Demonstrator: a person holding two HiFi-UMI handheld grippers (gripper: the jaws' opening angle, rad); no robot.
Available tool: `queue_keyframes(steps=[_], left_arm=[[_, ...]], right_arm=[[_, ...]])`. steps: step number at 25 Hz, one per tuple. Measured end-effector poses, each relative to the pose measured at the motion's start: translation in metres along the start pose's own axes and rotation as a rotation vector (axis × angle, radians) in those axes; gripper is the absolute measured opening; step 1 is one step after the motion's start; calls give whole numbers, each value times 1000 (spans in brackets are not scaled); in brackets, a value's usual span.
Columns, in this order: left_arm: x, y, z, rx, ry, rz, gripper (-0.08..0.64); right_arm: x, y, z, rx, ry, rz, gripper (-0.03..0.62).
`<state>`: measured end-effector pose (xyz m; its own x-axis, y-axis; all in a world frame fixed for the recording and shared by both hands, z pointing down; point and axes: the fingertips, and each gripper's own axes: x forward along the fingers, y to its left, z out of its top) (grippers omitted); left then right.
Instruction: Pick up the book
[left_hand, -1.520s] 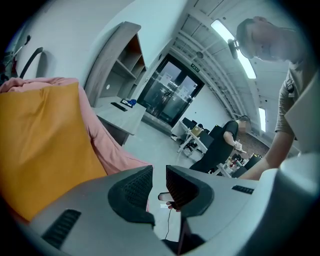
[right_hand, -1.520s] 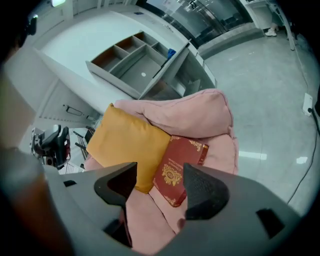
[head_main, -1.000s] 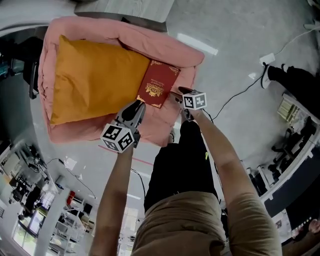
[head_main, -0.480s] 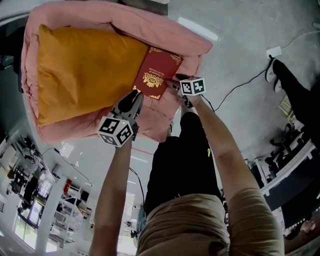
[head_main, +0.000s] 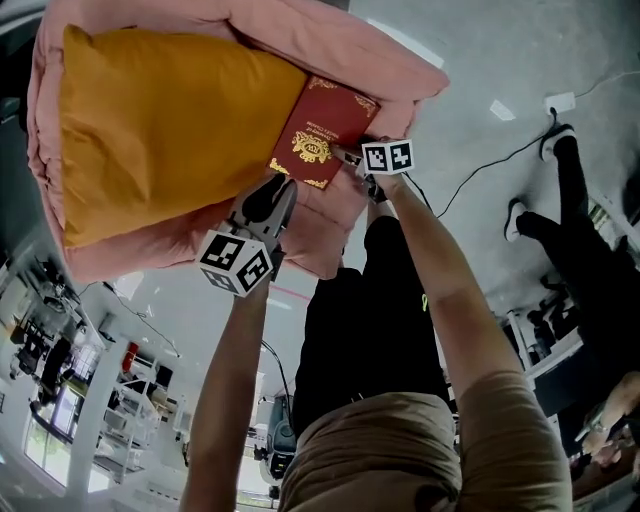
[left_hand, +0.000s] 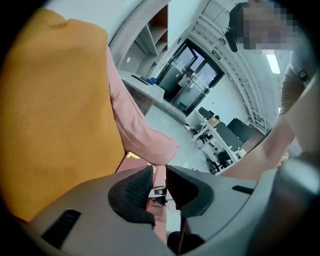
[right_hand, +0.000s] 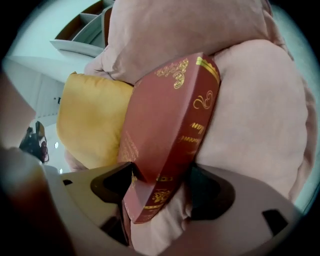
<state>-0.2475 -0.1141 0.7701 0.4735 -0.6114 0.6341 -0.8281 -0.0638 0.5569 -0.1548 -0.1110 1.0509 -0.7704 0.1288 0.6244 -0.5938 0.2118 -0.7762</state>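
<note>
A dark red book (head_main: 322, 130) with gold print leans on the pink armchair (head_main: 330, 40), against an orange cushion (head_main: 160, 130). My right gripper (head_main: 347, 155) is at the book's near right corner. In the right gripper view its jaws are opening and straddle that corner of the book (right_hand: 165, 135); the right gripper (right_hand: 161, 175) has one pad by the cover and one by the spine, without a clear squeeze. My left gripper (head_main: 283, 186) hovers just below the book's near edge. In its own view the left gripper (left_hand: 159, 170) has a narrow gap between its jaws and holds nothing.
The orange cushion (left_hand: 55, 115) fills the chair's left side. The pink seat padding (right_hand: 250, 125) bulges to the right of the book. A person's dark legs (head_main: 560, 230) and a cable (head_main: 480, 170) are on the floor at the right. Desks and shelving (head_main: 60, 400) lie beyond.
Both grippers have come down closer to the chair. The right gripper has reached the book's near corner. The chair, cushion and book have slid upward in the head view.
</note>
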Motion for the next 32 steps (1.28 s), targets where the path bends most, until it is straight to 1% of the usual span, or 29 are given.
queue_keyframes(steps=[4,6,12,16,18,19,23,26,29,30,32], left_arm=[[-3,4,-9,-16,3,-10,72],[-3,6,-14,-21,6,-14,72],[-7,2,-18,-22,6,-26,72],[-7,1,-19,-20,8,-31,72],[-9,1,-19,-19,7,-32,72],[-11,1,-18,-17,7,-32,72],[-13,-3,-20,-11,12,-33,72],[-11,-6,-24,-13,15,-35,72],[-9,-11,-28,-13,17,-41,72],[-8,-13,-29,-12,18,-42,72],[-6,-15,-33,-11,21,-44,72]], right_arm=[[4,1,1,34,-35,10,342],[2,3,3,59,-76,17,342],[-25,29,19,210,-303,49,342],[-44,38,31,352,-467,79,342],[-50,40,34,416,-527,98,342],[-52,41,35,428,-543,102,342],[-52,48,35,393,-543,105,342],[-52,53,36,378,-525,153,342],[-49,66,34,328,-461,218,341],[-47,71,32,302,-430,229,341],[-40,77,30,258,-372,227,339]])
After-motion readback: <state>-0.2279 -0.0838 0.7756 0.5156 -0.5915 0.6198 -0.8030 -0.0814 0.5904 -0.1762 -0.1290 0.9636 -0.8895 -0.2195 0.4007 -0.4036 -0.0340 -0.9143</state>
